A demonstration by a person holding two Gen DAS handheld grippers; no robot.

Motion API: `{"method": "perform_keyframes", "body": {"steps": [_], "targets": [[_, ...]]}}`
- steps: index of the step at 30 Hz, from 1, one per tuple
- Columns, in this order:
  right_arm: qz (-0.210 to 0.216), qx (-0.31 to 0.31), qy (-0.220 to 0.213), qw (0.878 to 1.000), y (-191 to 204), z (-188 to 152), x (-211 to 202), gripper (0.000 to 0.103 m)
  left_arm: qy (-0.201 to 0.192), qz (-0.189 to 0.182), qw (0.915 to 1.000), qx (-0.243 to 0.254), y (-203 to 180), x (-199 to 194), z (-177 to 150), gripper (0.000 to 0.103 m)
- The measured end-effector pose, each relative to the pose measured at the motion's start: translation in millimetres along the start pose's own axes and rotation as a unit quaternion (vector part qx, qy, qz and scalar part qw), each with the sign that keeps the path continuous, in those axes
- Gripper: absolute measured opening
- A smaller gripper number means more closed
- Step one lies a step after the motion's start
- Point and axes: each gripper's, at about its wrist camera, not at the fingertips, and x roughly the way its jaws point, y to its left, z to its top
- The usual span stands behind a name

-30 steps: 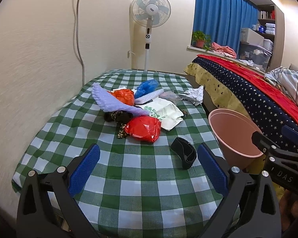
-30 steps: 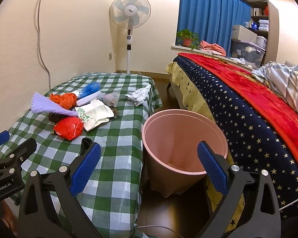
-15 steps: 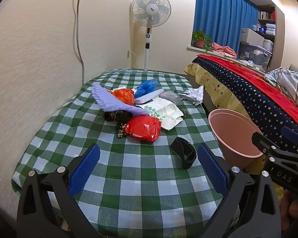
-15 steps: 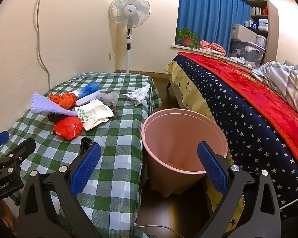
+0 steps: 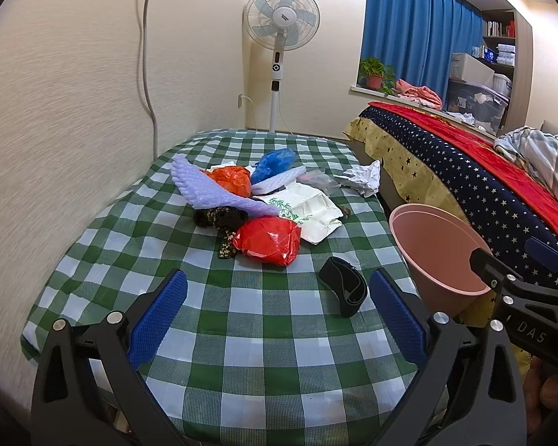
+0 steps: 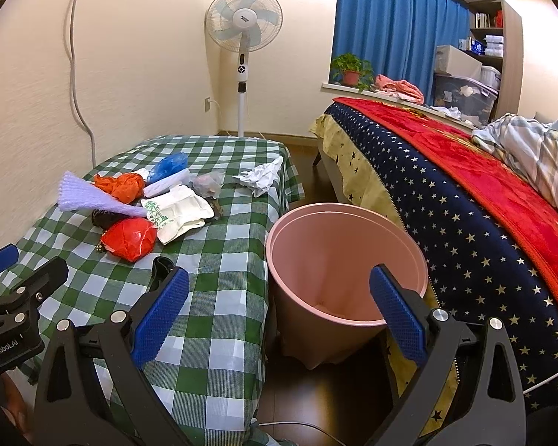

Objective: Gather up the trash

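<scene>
A: Left gripper [image 5: 277, 319] jaws spread wide, nothing held; right gripper [image 6: 277, 316] likewise agape and empty, hanging over the pink bin [image 6: 348, 275].

B: Trash location?

A: Nearest is a black strap [image 5: 344, 290], lying on the checked tablecloth [image 5: 241, 334] just ahead of the left gripper. Red bag [image 5: 268, 239] behind it, then the mixed pile. Bin stands on the floor beside the table edge.

B: Step?

A: Judged: approach before a pick. Next: lower left jaws astride the strap, close, carry to bin.
</scene>
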Motion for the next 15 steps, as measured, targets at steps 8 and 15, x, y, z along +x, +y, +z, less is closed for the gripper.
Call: {"method": "perform_keyframes", "body": {"steps": [8, 15], "targets": [[0.000, 0.000, 0.000, 1.000, -0.3, 0.3, 0.1, 0.095, 0.000, 0.000, 1.0000, 0.000, 0.2, 0.2, 0.2, 0.095], [0.014, 0.006, 0.005, 1.000, 3.5, -2.3, 1.4, 0.082, 0.000, -0.005, 1.0000, -0.004, -1.2, -2.5, -0.8, 0.095]]}}
